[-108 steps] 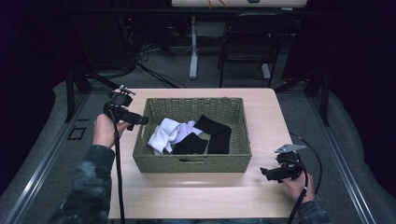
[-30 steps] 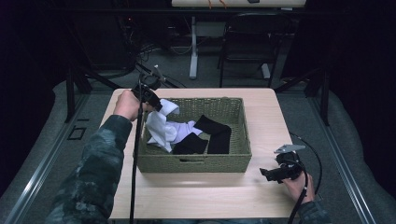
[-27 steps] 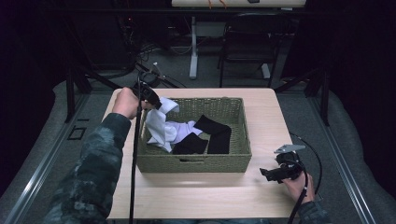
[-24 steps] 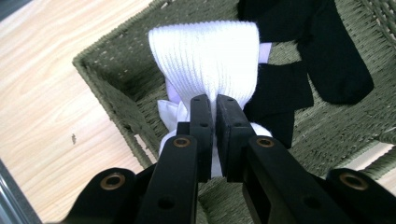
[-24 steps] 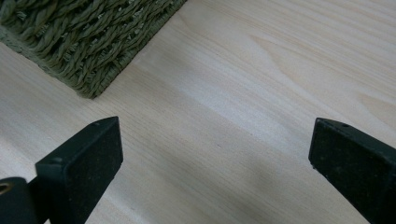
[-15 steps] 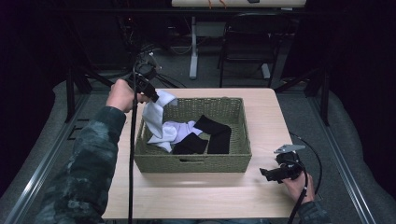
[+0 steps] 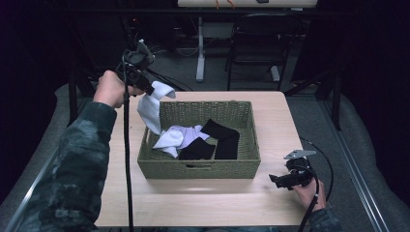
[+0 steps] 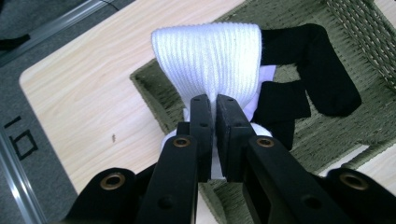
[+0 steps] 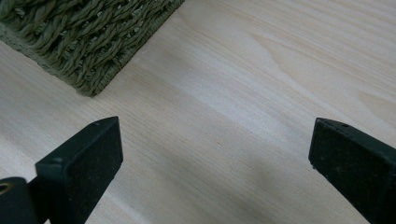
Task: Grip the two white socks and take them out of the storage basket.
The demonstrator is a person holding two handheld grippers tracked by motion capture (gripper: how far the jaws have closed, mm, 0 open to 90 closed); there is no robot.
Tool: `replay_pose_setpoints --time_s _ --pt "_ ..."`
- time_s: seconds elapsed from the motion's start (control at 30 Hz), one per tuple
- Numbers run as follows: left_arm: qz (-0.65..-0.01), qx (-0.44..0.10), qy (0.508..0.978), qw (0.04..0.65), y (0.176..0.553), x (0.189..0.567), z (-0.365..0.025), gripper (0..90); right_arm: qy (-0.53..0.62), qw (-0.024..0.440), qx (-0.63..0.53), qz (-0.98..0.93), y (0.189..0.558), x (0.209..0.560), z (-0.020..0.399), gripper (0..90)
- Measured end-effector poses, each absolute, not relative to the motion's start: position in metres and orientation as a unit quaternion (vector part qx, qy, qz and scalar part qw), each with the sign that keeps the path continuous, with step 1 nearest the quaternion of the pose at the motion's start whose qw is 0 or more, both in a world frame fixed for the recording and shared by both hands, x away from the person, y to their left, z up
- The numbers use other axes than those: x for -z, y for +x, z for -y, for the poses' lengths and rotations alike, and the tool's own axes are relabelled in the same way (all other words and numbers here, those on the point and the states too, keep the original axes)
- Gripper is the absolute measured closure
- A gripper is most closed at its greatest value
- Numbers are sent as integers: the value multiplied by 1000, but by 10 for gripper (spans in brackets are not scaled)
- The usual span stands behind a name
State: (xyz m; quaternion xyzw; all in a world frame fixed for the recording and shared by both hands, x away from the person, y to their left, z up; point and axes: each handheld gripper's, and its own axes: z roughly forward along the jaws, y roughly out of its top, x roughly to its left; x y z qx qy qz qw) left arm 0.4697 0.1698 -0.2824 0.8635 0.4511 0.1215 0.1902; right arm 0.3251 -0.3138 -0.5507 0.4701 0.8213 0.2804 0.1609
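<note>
Left gripper (image 7: 150, 89): upper left of the high view, raised above the table's far-left corner on a camouflage-sleeved arm; its black jaws are clamped tight on the white ribbed cotton sock.
White ribbed cotton sock (image 7: 151, 108): pinched at its upper end, it hangs from the jaws down over the basket's left wall, its lower part trailing onto the white fabric inside. In the left gripper view the sock (image 8: 208, 60) fans out wide above the closed jaw tips, upper middle of the frame.
Pale wooden table (image 7: 203, 203): fills the middle of the high view; bare wood runs along its near edge.
Olive-green woven rectangular basket (image 7: 198, 169): centre of the high view, standing on the table.
White fabric pile (image 7: 176, 137): left half of the basket floor, just beside the black ones.
Black socks (image 7: 222, 140): middle of the basket, lying flat and overlapping each other.
Right gripper (image 7: 278, 181): lower right of the high view, held low over the table, near the basket's front-right corner but apart from it. In the right gripper view its jaws stand wide apart with only bare wood between them, gripping nothing.
</note>
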Motion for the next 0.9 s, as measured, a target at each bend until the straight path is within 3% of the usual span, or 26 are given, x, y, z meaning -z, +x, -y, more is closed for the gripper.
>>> replay_pose_setpoints --time_s 0.9 --pt "-505 -140 829 194 449 272 -246 855 469 163 -283 -821 324 550 314 23"
